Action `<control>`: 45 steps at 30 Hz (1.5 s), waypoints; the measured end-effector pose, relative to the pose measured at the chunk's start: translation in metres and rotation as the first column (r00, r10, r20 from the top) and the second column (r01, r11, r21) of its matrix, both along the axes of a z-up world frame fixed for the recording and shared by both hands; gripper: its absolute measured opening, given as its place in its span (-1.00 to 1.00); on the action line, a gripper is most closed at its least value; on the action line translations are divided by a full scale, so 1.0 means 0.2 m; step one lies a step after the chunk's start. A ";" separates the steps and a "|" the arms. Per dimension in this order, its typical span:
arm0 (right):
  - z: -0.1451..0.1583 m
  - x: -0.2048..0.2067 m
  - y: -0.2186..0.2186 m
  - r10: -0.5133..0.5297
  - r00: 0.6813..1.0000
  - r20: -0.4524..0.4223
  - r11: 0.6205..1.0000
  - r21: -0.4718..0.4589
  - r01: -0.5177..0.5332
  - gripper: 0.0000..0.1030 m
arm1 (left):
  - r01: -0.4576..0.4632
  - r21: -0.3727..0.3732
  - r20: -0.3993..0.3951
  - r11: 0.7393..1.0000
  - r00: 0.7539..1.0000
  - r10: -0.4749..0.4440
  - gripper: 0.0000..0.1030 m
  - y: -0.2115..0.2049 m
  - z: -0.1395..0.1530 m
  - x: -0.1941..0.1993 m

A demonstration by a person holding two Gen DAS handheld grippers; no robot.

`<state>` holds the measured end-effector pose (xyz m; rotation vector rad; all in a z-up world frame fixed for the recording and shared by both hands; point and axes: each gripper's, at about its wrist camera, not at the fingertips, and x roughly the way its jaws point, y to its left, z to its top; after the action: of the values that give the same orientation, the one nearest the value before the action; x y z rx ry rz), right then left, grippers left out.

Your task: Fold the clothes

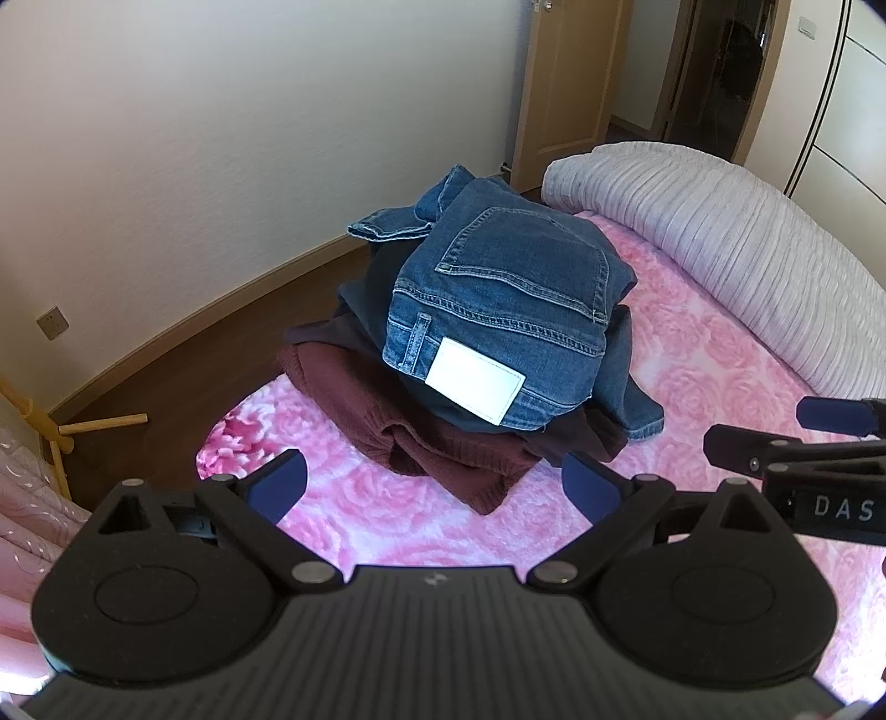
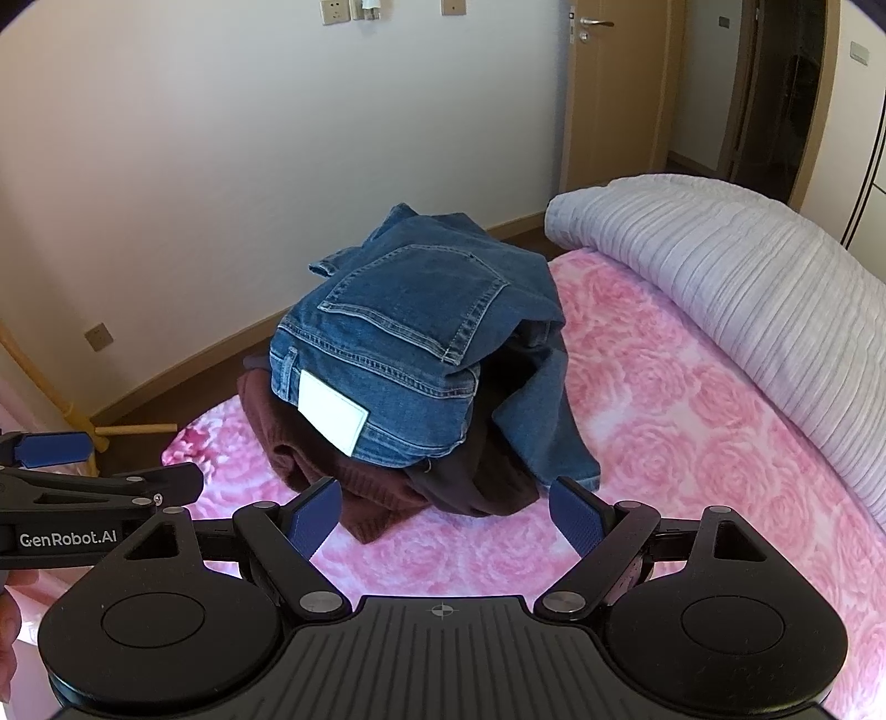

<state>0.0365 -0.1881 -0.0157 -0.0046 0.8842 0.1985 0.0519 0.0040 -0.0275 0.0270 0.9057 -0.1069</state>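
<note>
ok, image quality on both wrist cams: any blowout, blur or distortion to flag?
Left wrist: strong fisheye bending the skirting, dark vignette corners, bedspread washed out in places, jeans sharp. Right wrist: same barrel warp on the door, bedspread overexposed near the right hand-held gripper, no motion blur.

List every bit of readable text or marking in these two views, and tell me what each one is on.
"DAS": white letters on the right gripper body, cut off at the frame edge.
"GenRobot.AI": white letters on the left gripper body.
White patch on the jeans waistband: blank, no text visible.
Wall sockets: no readable marking.
</note>
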 end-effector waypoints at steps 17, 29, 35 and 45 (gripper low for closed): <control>-0.26 0.31 0.11 0.185 0.983 -0.002 0.973 -0.143 -0.183 0.65 | 0.375 -0.050 0.030 0.926 0.927 -0.374 0.87 0.14 -0.34 0.67; -0.68 0.51 0.47 0.423 0.906 0.014 0.812 -0.449 -0.373 0.81 | 0.569 -0.141 -0.051 0.810 0.813 -0.580 -0.21 0.12 -0.55 1.06; -0.75 0.50 0.50 0.375 0.924 0.079 0.795 -0.540 -0.276 0.95 | 0.623 -0.208 -0.021 0.754 0.768 -0.640 -0.75 0.15 -0.33 1.12; -0.75 0.56 0.60 0.385 0.895 0.225 0.764 -0.622 -0.172 0.94 | 0.776 -0.264 0.092 0.573 0.612 -0.786 -0.79 -0.15 -0.01 1.04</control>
<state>0.1477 -0.0691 -0.1649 -0.7498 0.5577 0.1907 0.2590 -0.0270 -0.0300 0.1686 0.8483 -1.0908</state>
